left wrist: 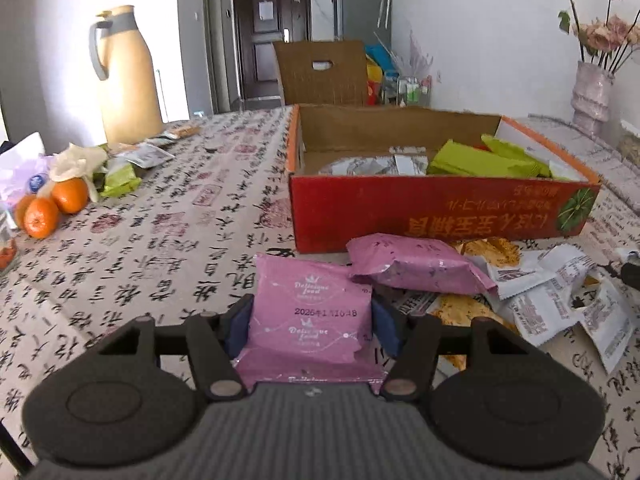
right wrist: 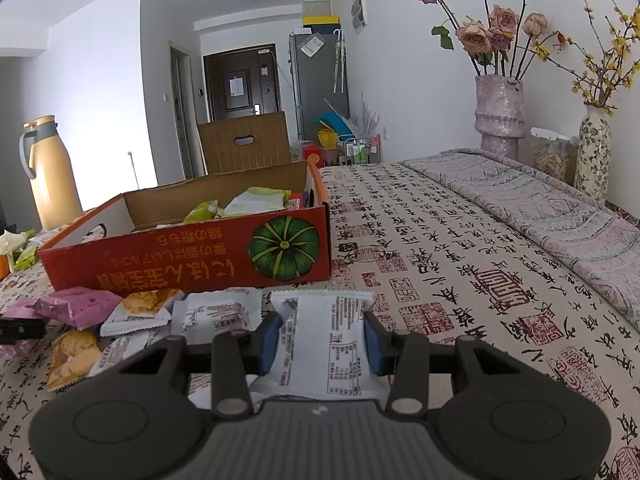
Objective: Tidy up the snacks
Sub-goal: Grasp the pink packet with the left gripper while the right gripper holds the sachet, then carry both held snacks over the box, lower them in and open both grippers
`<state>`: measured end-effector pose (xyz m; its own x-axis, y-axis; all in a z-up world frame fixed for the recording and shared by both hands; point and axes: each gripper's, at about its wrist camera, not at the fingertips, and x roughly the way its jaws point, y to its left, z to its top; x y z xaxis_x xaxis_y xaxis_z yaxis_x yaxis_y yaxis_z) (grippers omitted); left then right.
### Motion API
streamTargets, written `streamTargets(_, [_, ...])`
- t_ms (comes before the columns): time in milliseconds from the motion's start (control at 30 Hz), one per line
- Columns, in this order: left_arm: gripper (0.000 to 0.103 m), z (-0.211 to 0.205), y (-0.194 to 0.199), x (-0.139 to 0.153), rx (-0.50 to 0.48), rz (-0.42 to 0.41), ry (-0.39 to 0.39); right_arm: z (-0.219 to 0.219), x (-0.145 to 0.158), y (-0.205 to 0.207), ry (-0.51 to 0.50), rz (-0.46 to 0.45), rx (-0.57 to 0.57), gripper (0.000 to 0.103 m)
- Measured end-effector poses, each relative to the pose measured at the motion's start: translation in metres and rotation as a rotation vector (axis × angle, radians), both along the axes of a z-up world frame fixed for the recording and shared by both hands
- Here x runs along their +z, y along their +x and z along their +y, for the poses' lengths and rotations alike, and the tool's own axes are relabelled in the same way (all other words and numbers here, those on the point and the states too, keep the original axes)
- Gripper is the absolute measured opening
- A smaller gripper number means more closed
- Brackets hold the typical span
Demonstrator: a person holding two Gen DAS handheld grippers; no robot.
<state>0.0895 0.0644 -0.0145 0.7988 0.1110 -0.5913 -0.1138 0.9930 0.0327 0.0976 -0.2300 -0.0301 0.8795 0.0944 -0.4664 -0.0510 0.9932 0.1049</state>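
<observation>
My left gripper (left wrist: pixel 310 320) is shut on a pink snack packet (left wrist: pixel 308 312), just in front of the red cardboard box (left wrist: pixel 436 210). My right gripper (right wrist: pixel 322 336) is shut on a white snack packet (right wrist: pixel 324 340), near the box's right front corner (right wrist: pixel 192 252). The box holds green packets (left wrist: pixel 480 158) and a silvery one. A second pink packet (left wrist: pixel 416 264), white packets (left wrist: pixel 560 292) and orange-printed packets (right wrist: pixel 72 354) lie loose on the tablecloth in front of the box.
Oranges (left wrist: pixel 52 206) and more packets (left wrist: pixel 120 178) lie at the left by a tan thermos jug (left wrist: pixel 124 76). Two vases with flowers (right wrist: pixel 500 112) stand at the right wall. A chair back (left wrist: pixel 320 72) stands beyond the table.
</observation>
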Motion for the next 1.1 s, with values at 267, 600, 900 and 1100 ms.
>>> streamTargets(267, [0.063, 0.000, -0.027, 0.028, -0.008, -0.098, -0.004, 0.002, 0.001, -0.001, -0.013, -0.002, 0.013, 0.042])
streamTargets(600, [0.063, -0.013, -0.025, 0.055, -0.038, -0.175, -0.019, 0.011, 0.019, -0.007, -0.038, -0.057, 0.059, 0.042])
streamTargets(900, [0.063, -0.026, -0.009, 0.069, -0.061, -0.213, -0.037, 0.025, 0.051, 0.009, -0.045, -0.144, 0.097, 0.043])
streamTargets(1100, [0.063, -0.035, 0.008, 0.079, -0.064, -0.236, -0.038, 0.038, 0.070, 0.030, -0.052, -0.191, 0.130, 0.043])
